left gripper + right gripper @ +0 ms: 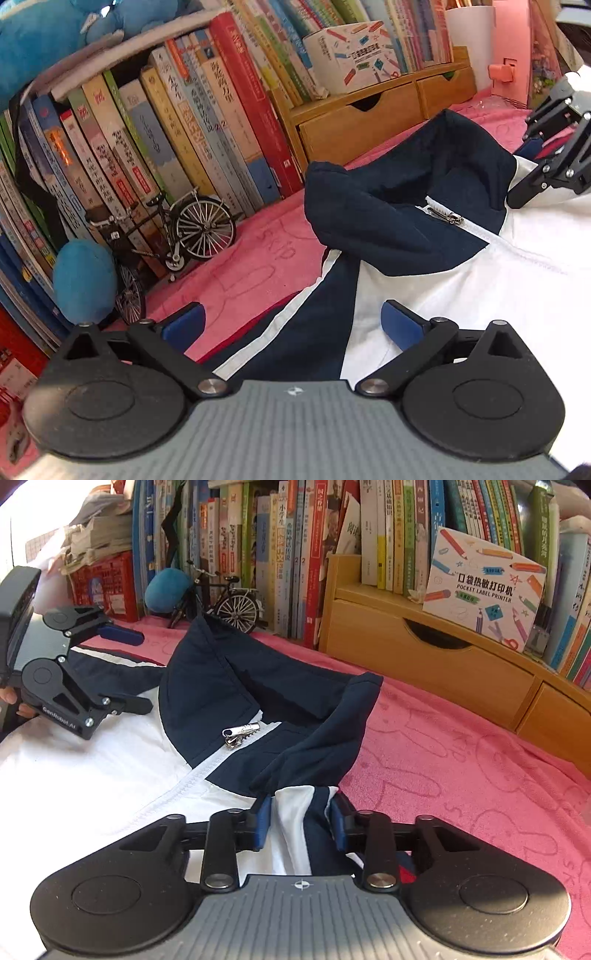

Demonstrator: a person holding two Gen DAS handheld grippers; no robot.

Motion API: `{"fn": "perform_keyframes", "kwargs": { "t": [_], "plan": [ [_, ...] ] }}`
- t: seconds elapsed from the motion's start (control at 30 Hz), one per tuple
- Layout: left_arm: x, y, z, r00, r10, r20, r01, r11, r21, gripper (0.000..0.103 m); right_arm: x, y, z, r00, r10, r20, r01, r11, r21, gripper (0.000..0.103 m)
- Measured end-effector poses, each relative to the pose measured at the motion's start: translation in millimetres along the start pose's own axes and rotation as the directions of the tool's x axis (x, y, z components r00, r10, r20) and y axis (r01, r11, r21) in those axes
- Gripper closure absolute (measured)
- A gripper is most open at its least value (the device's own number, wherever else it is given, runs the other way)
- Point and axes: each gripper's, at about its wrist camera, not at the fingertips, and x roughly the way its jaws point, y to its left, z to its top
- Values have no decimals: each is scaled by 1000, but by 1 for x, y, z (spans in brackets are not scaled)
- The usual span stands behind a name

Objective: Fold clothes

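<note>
- Lying spread on the pink cloth [461, 760] of the desk: a navy-and-white jacket [122, 768], collar toward the books [258, 554], zipper pull [236, 734] showing at the chest.
- Pinching a navy-and-white fold of the jacket's edge: right hand-held gripper [301, 821], blue pads pressing the fabric from both sides.
- Hovering with jaws spread wide over the opposite sleeve area: left hand-held gripper [291, 321], gripping nothing.
- Standing near the collar, beside the books: a toy bicycle [173, 236].

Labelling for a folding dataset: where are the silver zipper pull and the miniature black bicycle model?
Silver zipper pull [239, 734], right wrist view, on its metal tab.
Miniature black bicycle model [205, 226], left wrist view, on its spoked wheel.
</note>
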Motion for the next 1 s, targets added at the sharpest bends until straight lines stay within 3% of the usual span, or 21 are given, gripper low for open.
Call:
{"fn": "perform_keyframes", "kwargs": {
  "t": [0.03,0.1,0.23,0.33,0.4,0.47,0.53,0.6,0.67,0.73,0.77,0.87,0.97,1.0],
  "plan": [
    [1,2,1,1000,18,-8,-18,1000,-14,79,0,2,3,1000,-15,8,16,1000,-14,82],
    [2,7,2,999,53,-11,-53,998,-36,95,0,6,9,999,-46,24,47,998,-40,86],
    [6,22,2,992,130,5,-129,989,-66,97,22,9,37,987,-135,88,143,985,-99,88],
    [15,45,7,972,234,-22,-234,959,-162,96,51,8,56,965,-225,132,240,965,-109,87],
    [15,56,7,957,285,-54,-289,931,-221,95,70,-2,64,958,-270,93,275,960,-52,84],
    [3,59,2,959,279,-47,-281,929,-242,94,65,-9,65,963,-256,86,256,967,18,78],
    [-20,54,-6,972,234,-20,-232,941,-247,81,47,-12,61,968,-225,110,220,974,61,54],
    [-51,47,-17,978,209,-3,-202,945,-257,75,10,-8,44,971,-194,139,187,980,63,42],
    [-85,43,-32,983,184,6,-173,935,-309,65,-29,-4,26,972,-163,168,154,986,63,38],
    [-117,41,-51,987,162,-1,-148,895,-422,42,-67,1,8,972,-131,196,121,991,62,33],
    [-130,41,-61,988,152,-10,-138,865,-482,39,-86,3,-1,971,-115,210,105,993,61,31],
    [-168,41,-91,992,118,-46,-119,747,-654,35,-144,7,-35,969,-67,239,36,991,131,27],
    [-184,50,-116,990,111,-85,-136,634,-762,30,-193,8,-69,964,-64,258,0,970,242,26],
    [-186,56,-125,988,115,-101,-150,580,-801,30,-207,5,-81,965,-72,251,-1,960,281,25]
  ]
}}
